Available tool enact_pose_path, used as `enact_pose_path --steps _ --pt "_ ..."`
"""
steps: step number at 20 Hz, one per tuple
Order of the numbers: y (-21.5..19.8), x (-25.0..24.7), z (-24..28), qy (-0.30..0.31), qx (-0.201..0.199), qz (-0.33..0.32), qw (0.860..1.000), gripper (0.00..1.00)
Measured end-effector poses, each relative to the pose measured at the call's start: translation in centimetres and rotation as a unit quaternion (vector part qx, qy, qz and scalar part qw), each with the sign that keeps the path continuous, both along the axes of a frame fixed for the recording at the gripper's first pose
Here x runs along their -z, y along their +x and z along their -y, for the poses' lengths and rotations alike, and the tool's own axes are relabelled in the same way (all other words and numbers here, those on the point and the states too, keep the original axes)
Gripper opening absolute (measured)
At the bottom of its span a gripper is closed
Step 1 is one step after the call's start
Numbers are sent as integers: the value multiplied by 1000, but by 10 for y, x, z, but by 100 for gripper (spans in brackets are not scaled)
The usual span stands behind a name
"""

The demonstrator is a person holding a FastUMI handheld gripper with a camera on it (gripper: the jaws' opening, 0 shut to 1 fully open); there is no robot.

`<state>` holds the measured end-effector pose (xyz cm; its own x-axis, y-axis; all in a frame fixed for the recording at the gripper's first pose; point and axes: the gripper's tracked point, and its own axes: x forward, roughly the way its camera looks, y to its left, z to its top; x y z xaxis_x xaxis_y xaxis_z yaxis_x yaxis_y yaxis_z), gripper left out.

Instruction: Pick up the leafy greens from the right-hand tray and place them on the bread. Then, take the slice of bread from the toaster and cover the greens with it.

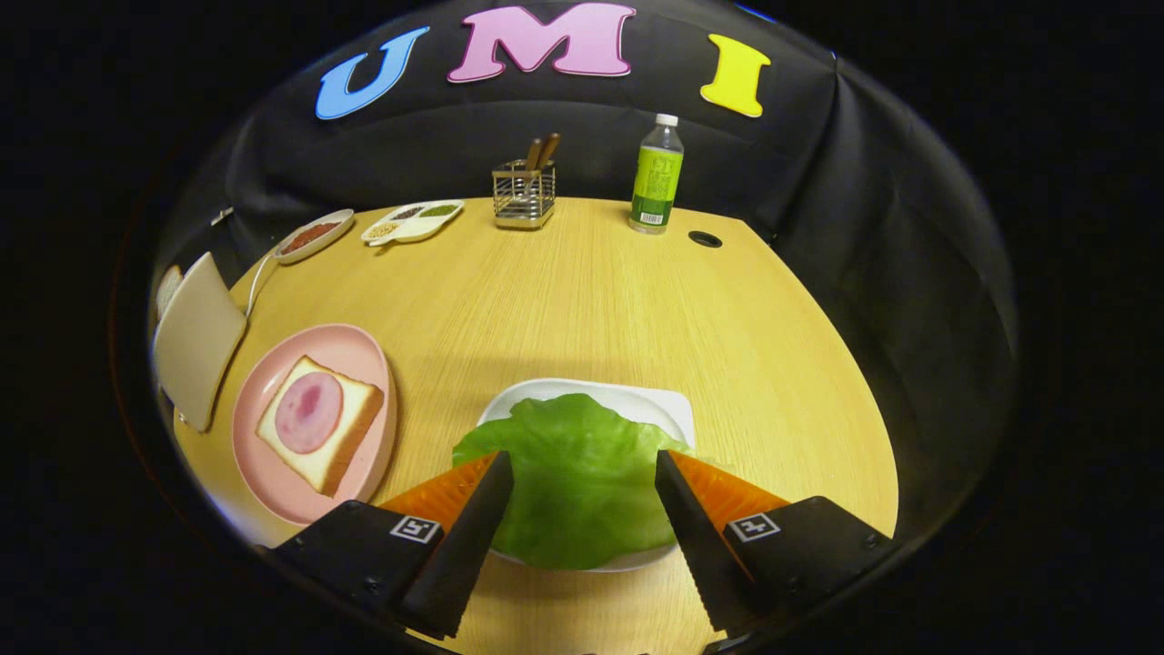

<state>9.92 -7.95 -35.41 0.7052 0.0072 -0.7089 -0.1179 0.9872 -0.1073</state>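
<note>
Green lettuce leaf [577,478] lies flat across the white tray [671,408], draped over its near and left rim, and the gripper [582,466] hangs over it with its fingers spread wide, one at each side of the leaf and neither pressing on it. The step in hand looks like the first pickup. To do it well, I would lower until both fingertips [496,468] meet the leaf, then close slowly so the limp sheet bunches into a fold between them (a flat leaf offers little to pinch). Lift straight up and check that the tray stays put. The target sits well to the left: a bread slice [320,424] topped with ham on the pink plate [264,414], with the toaster [195,341] just beyond on the wooden table [591,291].
</note>
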Motion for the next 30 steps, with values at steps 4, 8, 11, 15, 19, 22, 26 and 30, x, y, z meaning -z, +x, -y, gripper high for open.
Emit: enact_pose_path --steps 4,8,11,15,19,22,26,30 --pt "0 12 -7 30 -1 -23 999 95" --pt "-2 13 -11 34 -8 -33 999 86" --pt "-2 12 -10 34 -4 -43 999 78" --pt "1 7 -3 19 18 -34 999 29" --pt "-1 7 -5 16 5 -34 999 9" --pt "0 6 -5 22 7 -39 999 7" --pt "2 -20 -9 1 -13 -16 1000 7" --pt "0 -62 -21 11 -19 8 1000 7"
